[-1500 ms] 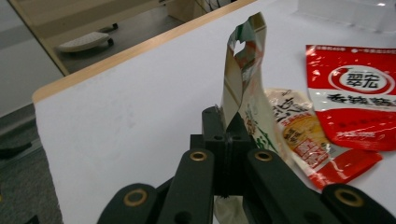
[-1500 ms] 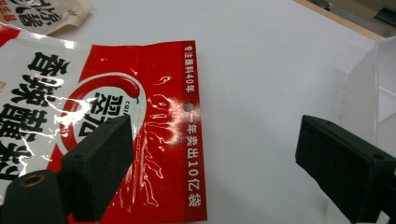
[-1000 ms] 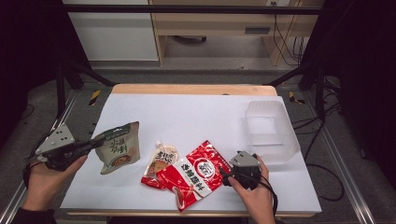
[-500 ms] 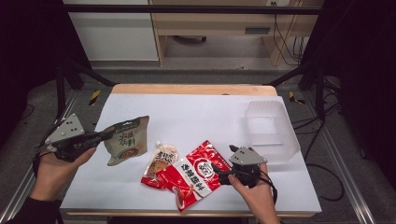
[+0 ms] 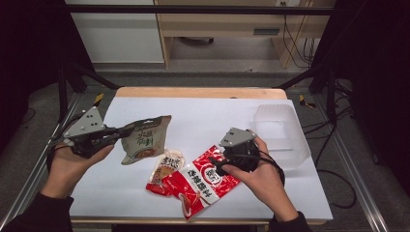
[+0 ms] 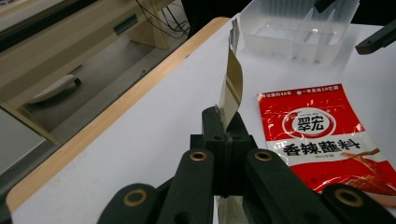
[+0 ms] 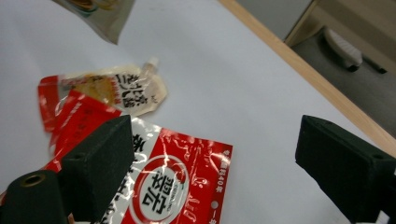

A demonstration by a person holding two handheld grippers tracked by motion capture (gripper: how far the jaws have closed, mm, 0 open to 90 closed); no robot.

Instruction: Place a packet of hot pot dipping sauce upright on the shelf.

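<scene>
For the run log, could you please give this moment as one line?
left hand-held gripper: shut on tan pouch, lifted | right hand-held gripper: open over red packet | clear bin: empty

The left gripper [image 5: 126,131] has lifted the tan pouch [image 5: 144,139] off the table and carried it up and toward the far side; the pouch now hangs in the air from its pinched edge, clear of the small packet [image 5: 167,164]. The right gripper [image 5: 220,162] has risen off the red packet [image 5: 203,180], jaws spread above it.
</scene>
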